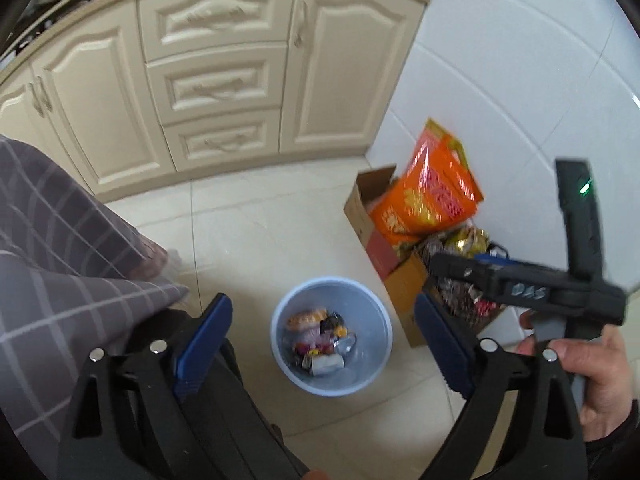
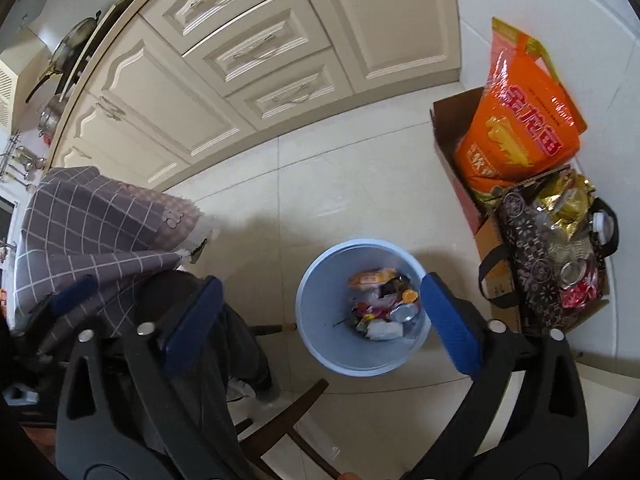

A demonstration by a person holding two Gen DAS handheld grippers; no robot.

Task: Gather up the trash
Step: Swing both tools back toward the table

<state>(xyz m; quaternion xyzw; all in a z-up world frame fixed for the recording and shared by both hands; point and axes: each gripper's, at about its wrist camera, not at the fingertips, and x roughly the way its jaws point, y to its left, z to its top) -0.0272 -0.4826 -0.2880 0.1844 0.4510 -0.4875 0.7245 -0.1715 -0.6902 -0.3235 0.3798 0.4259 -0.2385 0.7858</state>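
A light blue trash bin (image 1: 280, 344) stands on the pale tiled floor, and wrappers and small packets (image 1: 320, 340) lie in its bottom. My left gripper (image 1: 323, 300) hangs over the bin, its blue pads (image 1: 204, 344) wide apart with nothing between them. In the right wrist view the same bin (image 2: 316, 320) and its trash (image 2: 380, 304) lie below my right gripper (image 2: 322, 282), which is open and empty too. A hand (image 1: 592, 376) grips the right gripper's black handle at the right edge of the left wrist view.
A cardboard box with an orange bag (image 2: 520, 120) and a patterned tote of shiny packets (image 2: 540, 248) stand right of the bin. Cream cabinets (image 1: 216, 80) line the back. A checked cloth (image 2: 100, 220) drapes at left, above a dark chair frame (image 2: 288, 412).
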